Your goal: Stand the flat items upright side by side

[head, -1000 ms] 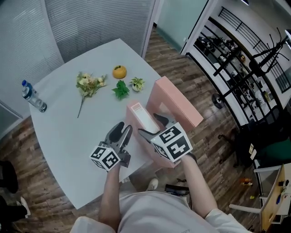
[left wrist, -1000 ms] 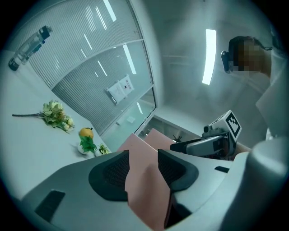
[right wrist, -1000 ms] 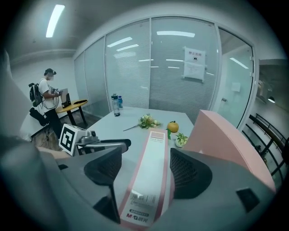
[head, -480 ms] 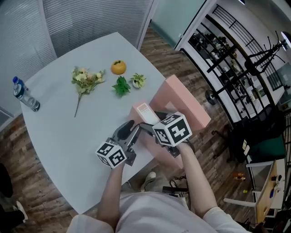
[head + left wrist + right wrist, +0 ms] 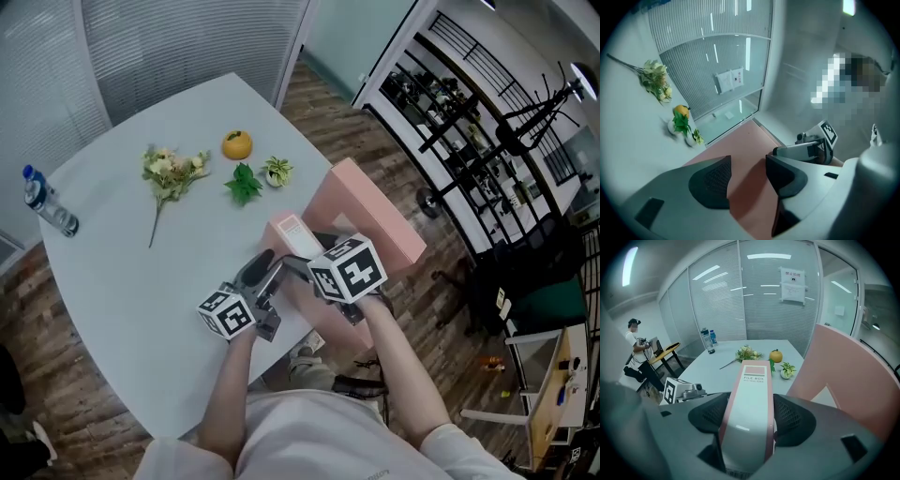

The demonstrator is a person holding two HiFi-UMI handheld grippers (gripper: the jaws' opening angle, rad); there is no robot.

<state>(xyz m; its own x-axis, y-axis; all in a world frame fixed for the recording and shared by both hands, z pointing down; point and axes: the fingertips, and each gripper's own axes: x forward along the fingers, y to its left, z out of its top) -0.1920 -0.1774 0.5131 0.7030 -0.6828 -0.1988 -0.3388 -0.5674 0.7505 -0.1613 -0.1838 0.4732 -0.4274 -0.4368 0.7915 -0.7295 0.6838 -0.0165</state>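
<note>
Over pale table, mid-frame: clamps file box upright in right gripper; just now spreads left gripper wide, pinching nothing; likely settling it beside larger pink box.

Tilted down, the right grey two-jaw gripper clamps the white-spined pink file box; the left grey two-jaw gripper, near level, jaws just opening, pinches nothing.

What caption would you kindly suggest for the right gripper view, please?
Right gripper closed on a slim pink-and-white file box, a second pink box to its right, pale grey table beyond.
</note>
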